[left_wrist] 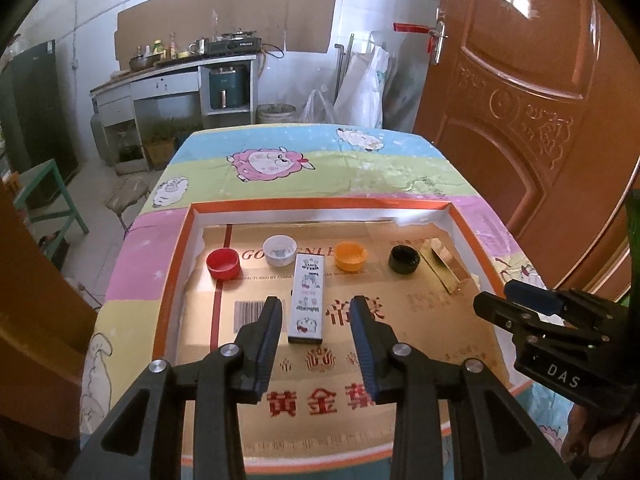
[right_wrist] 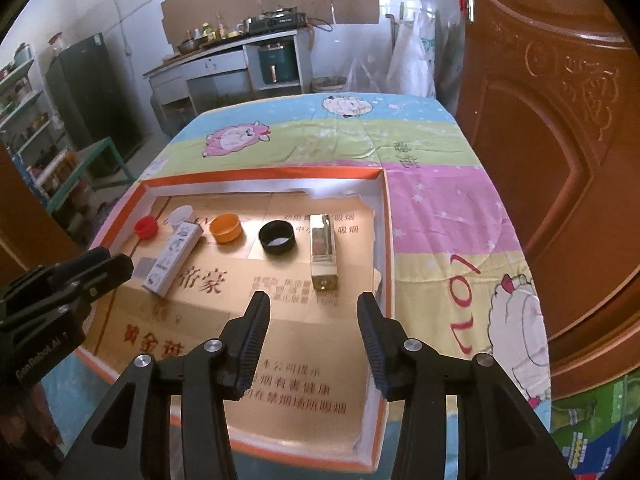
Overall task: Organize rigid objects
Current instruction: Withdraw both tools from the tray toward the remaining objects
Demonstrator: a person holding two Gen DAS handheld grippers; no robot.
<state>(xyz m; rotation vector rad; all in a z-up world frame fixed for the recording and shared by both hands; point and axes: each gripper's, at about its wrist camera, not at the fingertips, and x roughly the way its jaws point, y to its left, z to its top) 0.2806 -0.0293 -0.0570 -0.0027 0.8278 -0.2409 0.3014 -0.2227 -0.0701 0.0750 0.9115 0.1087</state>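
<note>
caps (left_wrist: pixel 223 263): 4 | boxes (left_wrist: pixel 307 298): 2 | tray (left_wrist: pixel 176 264): 1 | grippers (left_wrist: pixel 316 316): 2

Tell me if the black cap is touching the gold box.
Apart. The right wrist view shows bare cardboard between the black cap and the gold box; the left wrist view shows the same gap.

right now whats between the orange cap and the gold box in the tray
The black cap sits between the orange cap and the gold box, touching neither; clearest in the right wrist view.
</note>
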